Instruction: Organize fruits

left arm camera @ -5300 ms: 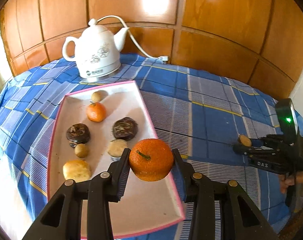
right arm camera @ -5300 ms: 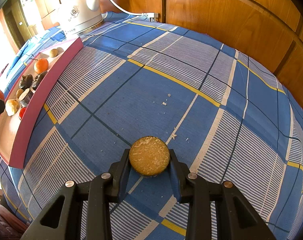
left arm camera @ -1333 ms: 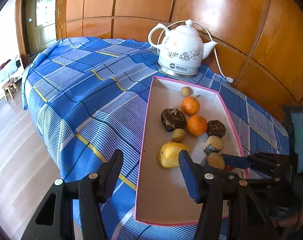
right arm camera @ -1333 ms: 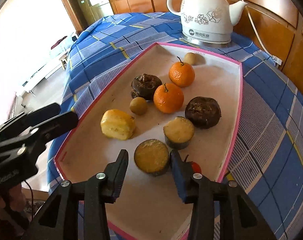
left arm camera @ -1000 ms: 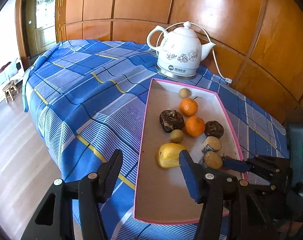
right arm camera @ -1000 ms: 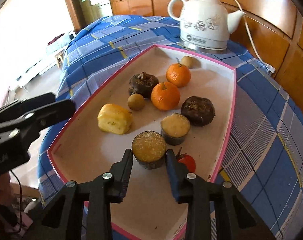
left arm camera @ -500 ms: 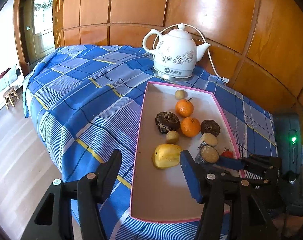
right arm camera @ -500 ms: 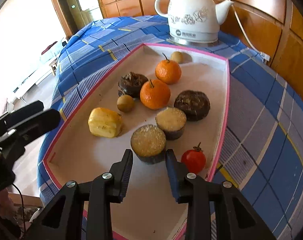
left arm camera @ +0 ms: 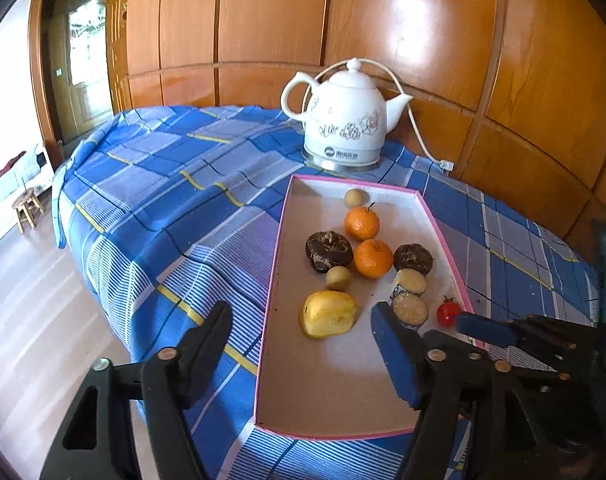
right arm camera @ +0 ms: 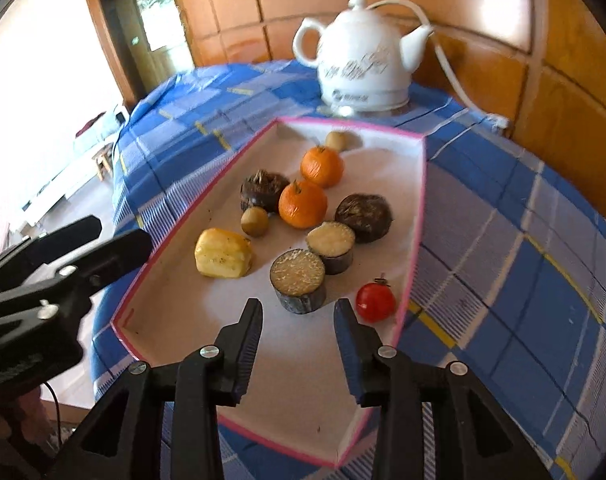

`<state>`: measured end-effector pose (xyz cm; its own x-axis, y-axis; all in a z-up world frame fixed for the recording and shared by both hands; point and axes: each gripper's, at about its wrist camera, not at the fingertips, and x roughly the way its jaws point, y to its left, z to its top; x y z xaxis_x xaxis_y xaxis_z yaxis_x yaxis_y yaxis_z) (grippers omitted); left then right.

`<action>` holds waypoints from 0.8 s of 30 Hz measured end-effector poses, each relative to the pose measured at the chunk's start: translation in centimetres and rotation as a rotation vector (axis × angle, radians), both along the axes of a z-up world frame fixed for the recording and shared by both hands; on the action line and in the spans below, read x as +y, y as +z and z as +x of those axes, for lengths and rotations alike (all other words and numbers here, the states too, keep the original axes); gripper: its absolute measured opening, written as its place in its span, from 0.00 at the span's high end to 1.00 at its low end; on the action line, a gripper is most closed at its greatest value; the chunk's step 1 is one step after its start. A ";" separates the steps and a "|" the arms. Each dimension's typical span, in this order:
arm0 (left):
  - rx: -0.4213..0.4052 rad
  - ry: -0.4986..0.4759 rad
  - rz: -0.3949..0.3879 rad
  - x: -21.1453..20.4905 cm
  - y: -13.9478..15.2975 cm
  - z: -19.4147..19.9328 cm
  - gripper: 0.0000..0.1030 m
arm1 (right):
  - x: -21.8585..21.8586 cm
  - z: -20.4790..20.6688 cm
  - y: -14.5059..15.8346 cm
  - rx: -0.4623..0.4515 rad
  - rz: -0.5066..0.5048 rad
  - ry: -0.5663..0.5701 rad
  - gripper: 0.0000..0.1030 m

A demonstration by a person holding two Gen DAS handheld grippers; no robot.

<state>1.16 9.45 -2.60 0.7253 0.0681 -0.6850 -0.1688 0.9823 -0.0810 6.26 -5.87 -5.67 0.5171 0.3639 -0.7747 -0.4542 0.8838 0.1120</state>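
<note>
A pink-rimmed tray [right arm camera: 422, 208] holds two oranges [right arm camera: 303, 205], two dark brown fruits, a yellow fruit [right arm camera: 223, 259], two small tan fruits, a cherry tomato [right arm camera: 375, 302] and two cut round pieces. The nearer cut piece [right arm camera: 299, 282] stands on the tray floor just beyond my right gripper [right arm camera: 299, 316], whose jaws are opening and touch nothing. My left gripper [left arm camera: 303, 332] hovers over the tray's near left rim [left arm camera: 281, 240], jaws opening, nothing between them; the yellow fruit [left arm camera: 329, 314] lies beyond. Each gripper shows at the edge of the other's view.
A white kettle [left arm camera: 347, 128] with its cord stands behind the tray on the blue checked cloth [left arm camera: 163, 200]. The table drops off at the left to a wooden floor with a small stool [left arm camera: 27, 206]. Wood panelling closes the back.
My right gripper has let go of the cut round piece, which now stands in the tray, and has drawn back from it. My left gripper's jaws have spread wider.
</note>
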 end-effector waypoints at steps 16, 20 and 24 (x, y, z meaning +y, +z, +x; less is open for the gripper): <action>-0.089 0.001 0.054 -2.1 1.2 -2.2 0.00 | -3.0 -2.8 1.2 -0.099 -0.044 -0.199 0.57; -0.095 0.005 0.073 -2.3 1.3 -2.3 0.00 | -3.1 -2.9 1.1 -0.096 -0.044 -0.204 0.57; -0.098 0.002 0.080 -2.5 1.3 -2.3 0.00 | -3.3 -3.0 1.0 -0.095 -0.043 -0.209 0.57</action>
<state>-1.13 6.98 -1.26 0.7884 0.1214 -0.6031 -0.1663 0.9859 -0.0190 3.25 -9.18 -4.68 0.6492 0.2088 -0.7314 -0.2676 0.9628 0.0373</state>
